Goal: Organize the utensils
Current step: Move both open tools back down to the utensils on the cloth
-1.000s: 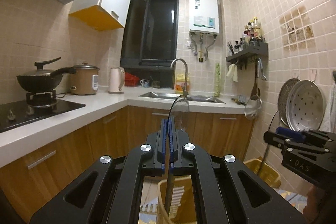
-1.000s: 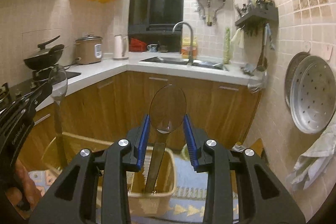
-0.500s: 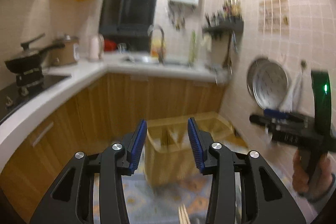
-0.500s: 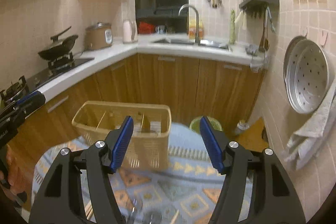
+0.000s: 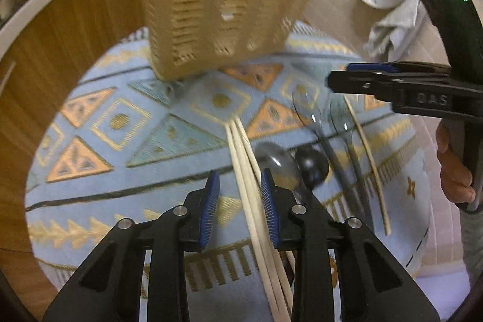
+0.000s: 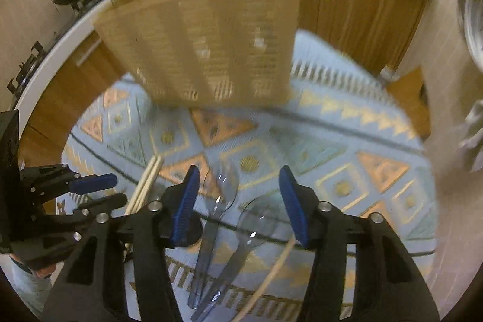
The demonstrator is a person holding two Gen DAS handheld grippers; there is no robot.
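Hovering over the patterned rug (image 5: 126,122), the left tool (image 5: 238,201) and right tool (image 6: 238,201) are both closing, gripping nothing yet; chopsticks (image 5: 244,159) and clear spoons (image 6: 222,186) are lying loose, awaiting the slatted basket (image 5: 223,5).

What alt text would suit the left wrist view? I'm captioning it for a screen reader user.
The left tool, jaws open and empty, points down at a bundle of chopsticks lying on a blue patterned rug. Clear plastic spoons and one dark spoon lie to the right; a tan slotted basket stands behind, and the right tool reaches in from the right.
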